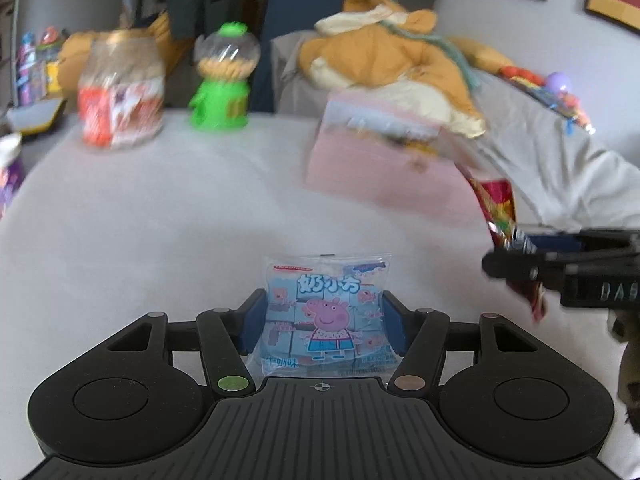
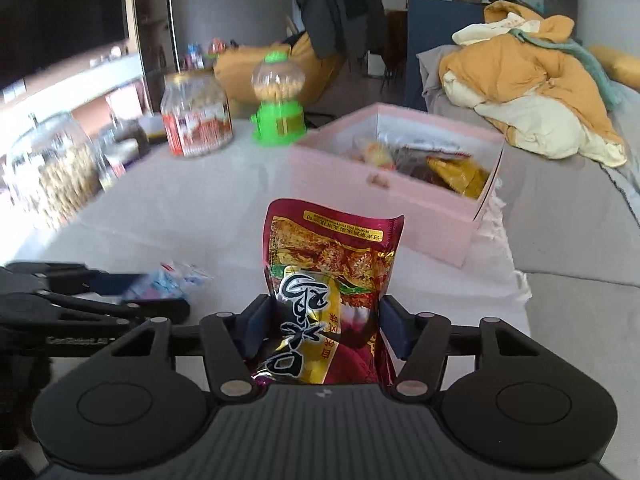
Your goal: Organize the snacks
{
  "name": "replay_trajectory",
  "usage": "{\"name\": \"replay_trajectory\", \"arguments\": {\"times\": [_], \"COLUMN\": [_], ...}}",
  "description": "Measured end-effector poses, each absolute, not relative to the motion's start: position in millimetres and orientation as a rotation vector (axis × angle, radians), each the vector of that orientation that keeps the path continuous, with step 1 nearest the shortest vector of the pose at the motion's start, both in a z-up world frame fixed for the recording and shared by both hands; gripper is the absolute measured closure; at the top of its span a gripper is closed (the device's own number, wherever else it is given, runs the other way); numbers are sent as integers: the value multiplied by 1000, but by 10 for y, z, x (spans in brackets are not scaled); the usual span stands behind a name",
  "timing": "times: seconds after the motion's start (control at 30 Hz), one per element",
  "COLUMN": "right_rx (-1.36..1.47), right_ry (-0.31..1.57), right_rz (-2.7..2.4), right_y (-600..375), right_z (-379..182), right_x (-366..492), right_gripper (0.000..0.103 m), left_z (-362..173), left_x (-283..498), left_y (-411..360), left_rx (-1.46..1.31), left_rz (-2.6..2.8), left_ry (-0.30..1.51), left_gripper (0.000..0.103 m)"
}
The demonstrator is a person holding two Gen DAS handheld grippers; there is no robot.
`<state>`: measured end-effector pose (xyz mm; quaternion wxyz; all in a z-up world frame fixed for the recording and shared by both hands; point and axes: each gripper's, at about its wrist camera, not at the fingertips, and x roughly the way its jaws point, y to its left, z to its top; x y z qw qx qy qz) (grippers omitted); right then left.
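Both tools are loaded right now. The left tool (image 1: pixel 324 320) has its blue pads pressed on either side of a light blue snack packet (image 1: pixel 326 312) with a cartoon pig on it, held up over the near part of the white-covered surface (image 1: pixel 180 208). The right tool (image 2: pixel 326 330) is clamped on a dark red foil snack bag (image 2: pixel 330 280) with big black lettering — the bag stands upright between the pads, its top edge curling a bit.

Further back, right of center, sits the pink box (image 2: pixel 400 208), open on top, with several wrappers already inside, a yellow one at its right end. On the far left of the surface there's a clear jar with a red label (image 2: pixel 196 120), and just beside it a green gumball-style dispenser (image 2: pixel 279 100). A heap of orange and cream clothing (image 2: pixel 532 88) lies behind the box.
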<state>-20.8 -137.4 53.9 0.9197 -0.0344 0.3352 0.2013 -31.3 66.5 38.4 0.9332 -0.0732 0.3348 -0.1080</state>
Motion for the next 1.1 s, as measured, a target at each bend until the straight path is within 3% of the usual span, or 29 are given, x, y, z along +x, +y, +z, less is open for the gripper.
{"name": "replay_trajectory", "arguments": {"times": [0.37, 0.47, 0.5, 0.73, 0.83, 0.97, 1.1], "right_rx": [-75, -71, -67, -108, -103, -128, -119], "right_ry": [665, 677, 689, 706, 720, 722, 776], "right_rz": [402, 396, 403, 426, 445, 440, 479], "right_y": [-1553, -1562, -1562, -1513, -1519, -1514, -1448], "right_z": [708, 652, 622, 504, 469, 404, 304], "right_x": [-289, -278, -264, -266, -247, -217, -91], "right_gripper": [45, 48, 62, 66, 59, 37, 30], "left_z": [1632, 1490, 1418, 1155, 1052, 896, 657], "left_x": [877, 1308, 1405, 1348, 1066, 619, 248], "left_y": [152, 39, 54, 238, 377, 524, 624], "left_rx": [-135, -130, -167, -239, -250, -257, -323], "left_rz": [-376, -355, -353, -377, -393, -400, -430], "left_ry": [397, 456, 494, 518, 557, 616, 692], "left_gripper": [35, 37, 36, 38, 38, 38, 38]}}
